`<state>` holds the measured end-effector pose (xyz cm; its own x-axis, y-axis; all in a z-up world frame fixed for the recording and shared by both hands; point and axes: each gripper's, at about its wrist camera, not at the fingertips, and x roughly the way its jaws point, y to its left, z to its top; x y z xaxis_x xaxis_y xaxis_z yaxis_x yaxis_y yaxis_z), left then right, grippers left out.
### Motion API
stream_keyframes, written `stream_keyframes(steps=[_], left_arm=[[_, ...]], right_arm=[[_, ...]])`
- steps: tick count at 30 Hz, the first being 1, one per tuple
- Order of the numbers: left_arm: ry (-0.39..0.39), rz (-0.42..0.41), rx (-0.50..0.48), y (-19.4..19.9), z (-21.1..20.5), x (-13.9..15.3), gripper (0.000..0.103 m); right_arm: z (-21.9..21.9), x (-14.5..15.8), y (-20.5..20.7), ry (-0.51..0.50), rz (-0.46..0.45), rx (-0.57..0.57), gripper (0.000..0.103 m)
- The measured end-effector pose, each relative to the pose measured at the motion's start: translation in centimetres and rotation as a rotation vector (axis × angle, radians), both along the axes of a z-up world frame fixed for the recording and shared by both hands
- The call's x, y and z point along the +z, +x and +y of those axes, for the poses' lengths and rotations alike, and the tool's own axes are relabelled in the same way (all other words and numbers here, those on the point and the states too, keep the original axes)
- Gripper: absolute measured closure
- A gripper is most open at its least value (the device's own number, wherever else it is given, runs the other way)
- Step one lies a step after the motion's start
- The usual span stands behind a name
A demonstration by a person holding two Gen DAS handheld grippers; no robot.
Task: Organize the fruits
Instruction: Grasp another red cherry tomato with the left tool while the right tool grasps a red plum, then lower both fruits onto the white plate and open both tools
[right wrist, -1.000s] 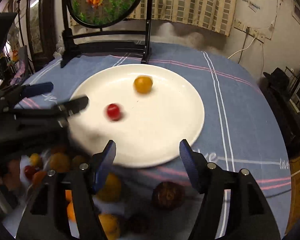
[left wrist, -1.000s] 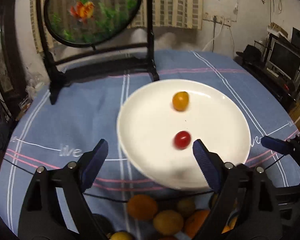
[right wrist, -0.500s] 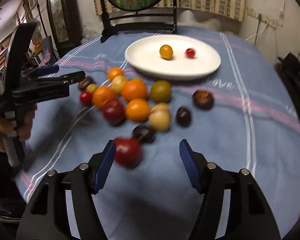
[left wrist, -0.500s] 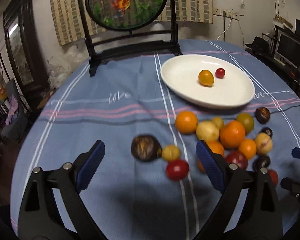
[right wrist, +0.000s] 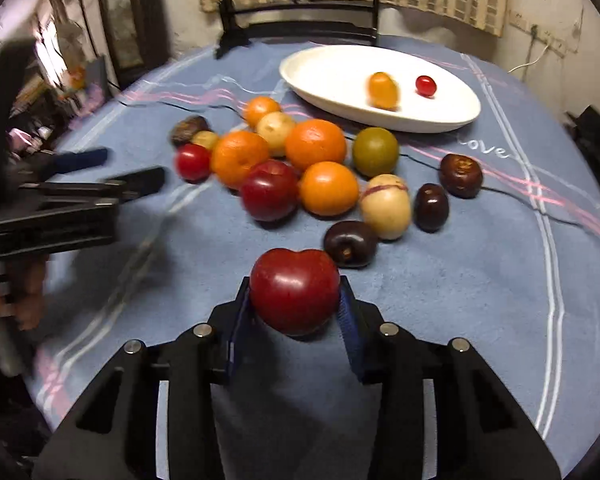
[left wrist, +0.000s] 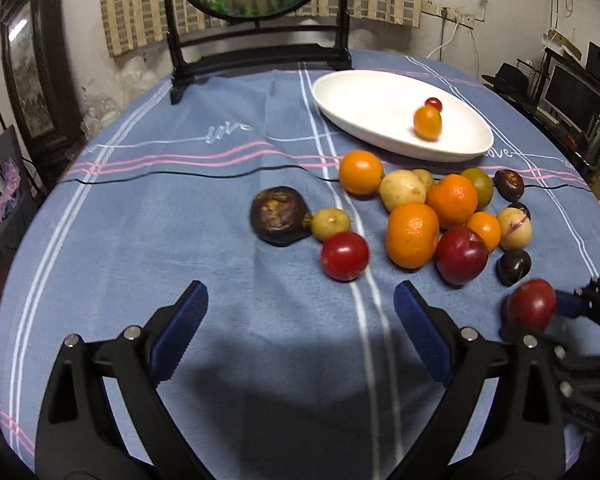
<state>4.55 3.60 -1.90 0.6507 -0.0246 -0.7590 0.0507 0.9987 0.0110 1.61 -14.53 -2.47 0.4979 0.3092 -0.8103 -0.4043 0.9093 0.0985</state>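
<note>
The right gripper (right wrist: 296, 304) is clenched on a red plum (right wrist: 295, 290), its blue jaws pressing the fruit from both sides. The plum seems to sit just above the blue cloth near the counter's front edge, though the wide lens makes it hard to say whether it has left the cloth. Holding it across its widest part keeps it from rolling out.

The left gripper (left wrist: 300, 328) hangs released over bare cloth toward the front edge, jaws spread wide with nothing between them. It looks to be waiting its turn, pointed at the small red tomato (left wrist: 345, 255) and the dark wrinkled fruit (left wrist: 279, 215) at the left of the pile.

The rest of the fruit lies bunched in the middle of the counter: oranges (right wrist: 315, 145), a second red plum (right wrist: 270, 190), pale yellow fruits, a green one (right wrist: 375, 151) and several dark plums (right wrist: 350, 243), many touching.

The white plate (right wrist: 324, 76) stands beyond the pile toward the far edge, and holds only an orange cherry tomato (right wrist: 382, 90) and a red cherry tomato (right wrist: 425, 85), apart from each other. With most fruit off the plate, the sorting seems barely begun; the plum probably goes there next.
</note>
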Motion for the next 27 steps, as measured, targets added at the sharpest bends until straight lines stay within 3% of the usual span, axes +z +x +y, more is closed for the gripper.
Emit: stream_keyframes(steps=[3, 8, 9, 11, 12, 14, 18, 21, 25, 27], left_arm=[[0.009, 0.019, 0.000, 1.2, -0.8, -0.5, 0.012], [0.038, 0.013, 0.011, 3.0, -2.0, -1.0, 0.028], [0.056, 0.013, 0.009, 3.3, -2.2, -1.1, 0.035], [0.022, 0.049, -0.034, 4.0, -2.4, -1.6, 0.067], [0.013, 0.060, -0.048, 4.0, -2.6, -1.8, 0.073], [0.073, 0.049, -0.055, 3.6, -3.4, -1.6, 0.073], [0.017, 0.034, -0.095, 2.4, -3.3, 0.0, 0.073], [-0.022, -0.008, -0.106, 2.4, -3.0, 2.6, 0.073], [-0.035, -0.108, -0.100, 3.8, -3.7, 6.5, 0.073], [-0.028, -0.189, -0.085, 5.2, -4.5, 8.1, 0.072]], right_arm=[[-1.4, 0.8, -0.8, 0.045, -0.023, -0.018, 0.062], [-3.3, 1.0, -1.1, 0.111, -0.017, -0.031, 0.061], [-3.4, 1.0, -1.1, 0.114, -0.017, -0.031, 0.061], [-3.8, 1.2, -1.0, 0.127, -0.021, -0.030, 0.061], [-3.9, 1.2, -0.9, 0.131, -0.021, -0.029, 0.061], [-4.1, 1.4, -0.8, 0.133, -0.028, -0.031, 0.061], [-4.7, 2.4, -0.7, 0.134, -0.056, -0.034, 0.061], [-5.3, 4.6, 0.1, 0.113, -0.129, -0.050, 0.061], [-5.7, 8.9, 2.3, 0.062, -0.345, -0.119, 0.061], [-5.2, 9.7, 3.8, 0.020, -0.445, -0.154, 0.061]])
